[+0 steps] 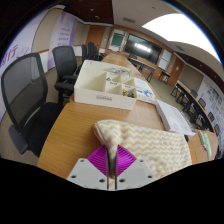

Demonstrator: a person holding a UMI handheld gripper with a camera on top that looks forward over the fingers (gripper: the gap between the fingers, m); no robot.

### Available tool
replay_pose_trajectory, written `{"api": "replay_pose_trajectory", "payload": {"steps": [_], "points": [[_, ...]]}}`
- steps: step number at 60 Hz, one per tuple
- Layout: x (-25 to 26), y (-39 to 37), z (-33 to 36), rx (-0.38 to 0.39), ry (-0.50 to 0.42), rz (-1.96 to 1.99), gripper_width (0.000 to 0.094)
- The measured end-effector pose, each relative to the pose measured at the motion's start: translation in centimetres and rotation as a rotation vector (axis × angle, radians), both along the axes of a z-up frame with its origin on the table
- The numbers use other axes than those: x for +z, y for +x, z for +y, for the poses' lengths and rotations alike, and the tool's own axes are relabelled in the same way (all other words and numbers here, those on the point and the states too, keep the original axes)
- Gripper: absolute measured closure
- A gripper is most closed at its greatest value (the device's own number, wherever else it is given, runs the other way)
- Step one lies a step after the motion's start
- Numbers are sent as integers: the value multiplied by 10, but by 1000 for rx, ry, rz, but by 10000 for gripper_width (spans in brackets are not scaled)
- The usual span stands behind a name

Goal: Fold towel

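A cream towel (pixel 150 146) with a pale zigzag pattern lies spread over the wooden table (pixel 70 130), reaching from just ahead of my fingers off to the right. My gripper (pixel 112 160) is shut on the towel's near edge. A fold of the cloth is pinched between the two magenta pads (pixel 100 160) and rises a little above them. The rest of the towel looks loosely bunched near the pinch and flatter farther right.
A white compartment box (pixel 108 84) stands on the table beyond the towel. Papers (pixel 178 118) lie at the table's right side. Black office chairs (pixel 30 98) stand along the left. More desks and screens fill the room behind.
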State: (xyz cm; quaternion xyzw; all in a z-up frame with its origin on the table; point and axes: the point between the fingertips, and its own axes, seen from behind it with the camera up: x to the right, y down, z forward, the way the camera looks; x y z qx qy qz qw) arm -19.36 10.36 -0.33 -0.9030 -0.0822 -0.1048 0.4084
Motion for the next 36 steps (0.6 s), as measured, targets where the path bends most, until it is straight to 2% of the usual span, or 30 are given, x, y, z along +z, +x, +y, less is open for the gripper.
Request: {"api": "replay_pose_trajectory", "payload": {"steps": [12, 16, 22, 29, 33, 36], "points": [[21, -40, -26, 17, -62, 217, 892], [51, -71, -43, 48, -77, 356, 891], [116, -104, -55, 107, -37, 555, 890], [165, -80, -42, 109, 46, 616, 886], [160, -46, -32, 80, 67, 585, 882], [140, -18, -28, 41, 49, 547, 874]]}}
